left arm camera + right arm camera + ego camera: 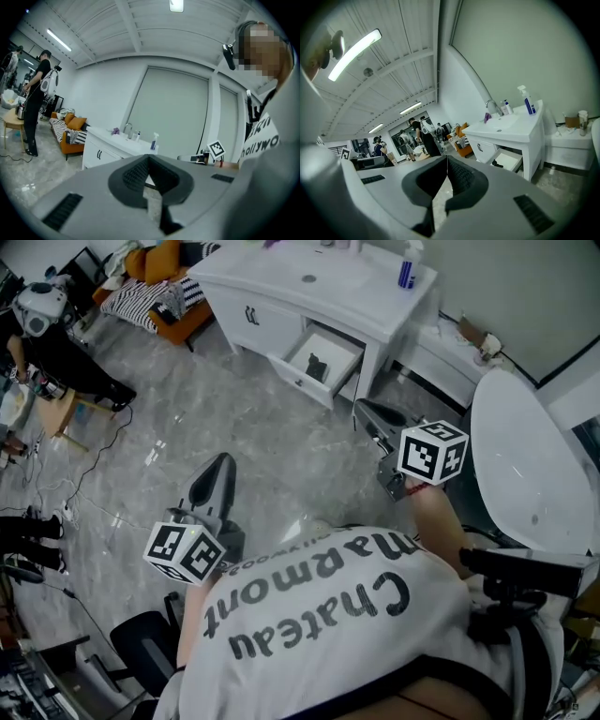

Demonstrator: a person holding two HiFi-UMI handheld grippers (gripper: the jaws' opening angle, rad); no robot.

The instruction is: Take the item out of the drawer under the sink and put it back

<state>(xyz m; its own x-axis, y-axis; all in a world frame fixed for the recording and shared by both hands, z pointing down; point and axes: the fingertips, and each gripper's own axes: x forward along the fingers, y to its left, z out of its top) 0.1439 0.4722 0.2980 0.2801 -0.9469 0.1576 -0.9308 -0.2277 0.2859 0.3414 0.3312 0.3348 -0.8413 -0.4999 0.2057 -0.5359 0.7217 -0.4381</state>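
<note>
A small dark item (pixel 316 365) lies in the open white drawer (pixel 300 381) of the glossy sink cabinet (pixel 281 282), upper centre, beyond grey marbled floor (pixel 262 446), the clenched, empty left gripper (pixel 221 461) and right gripper (pixel 364 409), and a shirt (pixel 309 615) printed "Chateau Marmont".

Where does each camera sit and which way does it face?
Head view: on the person's head, steeply down at the sink cabinet and open drawer; shows shirt, left gripper, right gripper.
Left gripper view: on left gripper, along its shut jaws toward the cabinet; shirt at right.
Right gripper view: on right gripper, along its shut jaws toward cabinet and drawer.
Shared: all show the cabinet.
</note>
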